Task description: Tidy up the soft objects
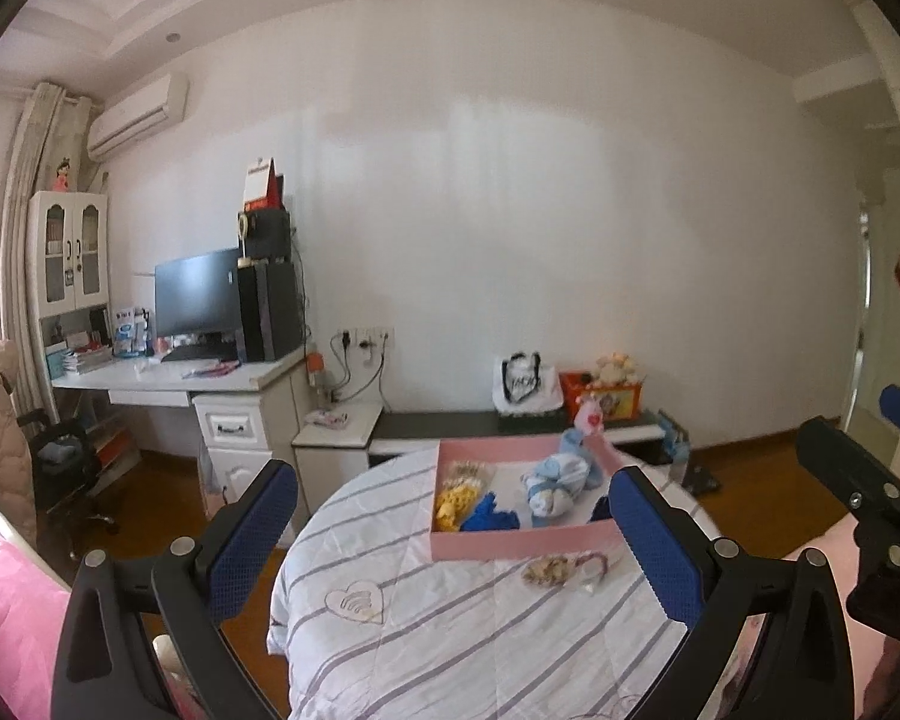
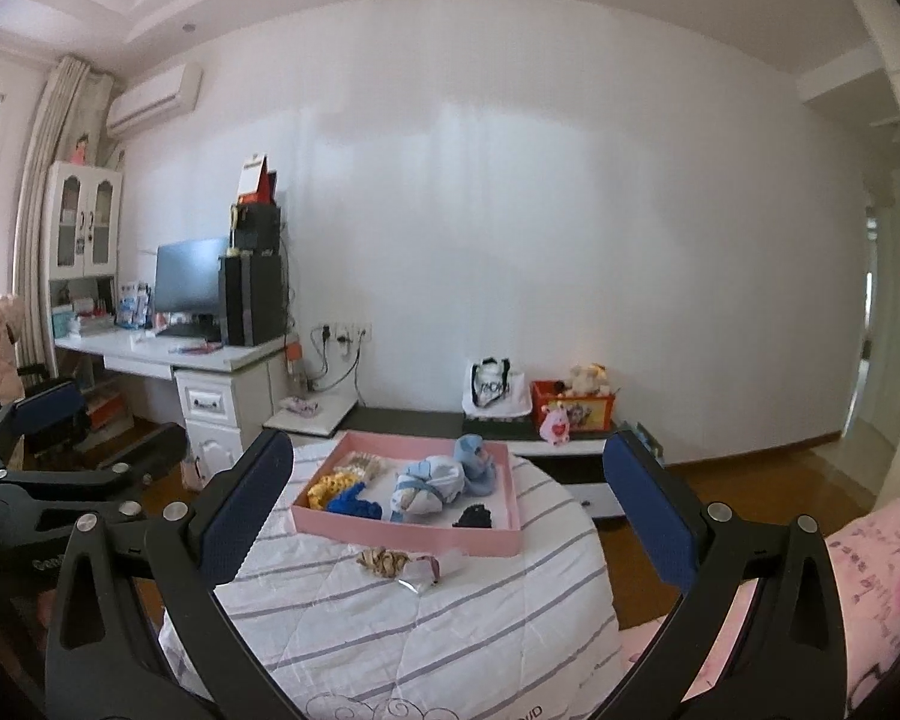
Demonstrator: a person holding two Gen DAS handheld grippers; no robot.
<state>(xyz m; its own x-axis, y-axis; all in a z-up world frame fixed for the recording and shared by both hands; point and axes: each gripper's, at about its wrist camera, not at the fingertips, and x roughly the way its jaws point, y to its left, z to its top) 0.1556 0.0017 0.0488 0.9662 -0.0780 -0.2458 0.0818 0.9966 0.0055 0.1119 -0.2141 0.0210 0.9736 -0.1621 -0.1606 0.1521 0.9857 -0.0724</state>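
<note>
Bed [image 2: 342, 618], covered by a white quilt with grey stripes, filling the lower middle of both views; pink bedding at its left and right edges.

Pink tray [image 2: 408, 531] lying flat on the quilt toward the bed's far end, its near wall facing the cameras.

Inside the tray, a pale blue bundle [image 2: 426, 486] about the middle, with a blue plush [image 2: 474, 459] touching it toward the far right corner. At the left side, a yellow knit piece [image 2: 330, 487] with a deep blue piece [image 2: 354, 504] touching it on the near side, and a beige knit piece [image 2: 360, 465] behind them toward the far left corner. A small black piece [image 2: 473, 517] alone near the tray's near right corner.

Outside the tray, on the quilt just beside its near wall, a tan scrunchie [image 2: 383, 561], with a small clear packet [image 2: 417, 577] touching it on the right.

Left tongs [image 1: 453, 531] held above the near part of the bed, spread wide with nothing between the blue pads, framing the tray. Right tongs [image 2: 450, 525] likewise spread wide and empty, pointing over the scrunchie toward the tray. Each pair visible at the edge of the other's view, well apart.

Beyond the bed's far end, a low bench [image 2: 414, 420] along the wall.
</note>
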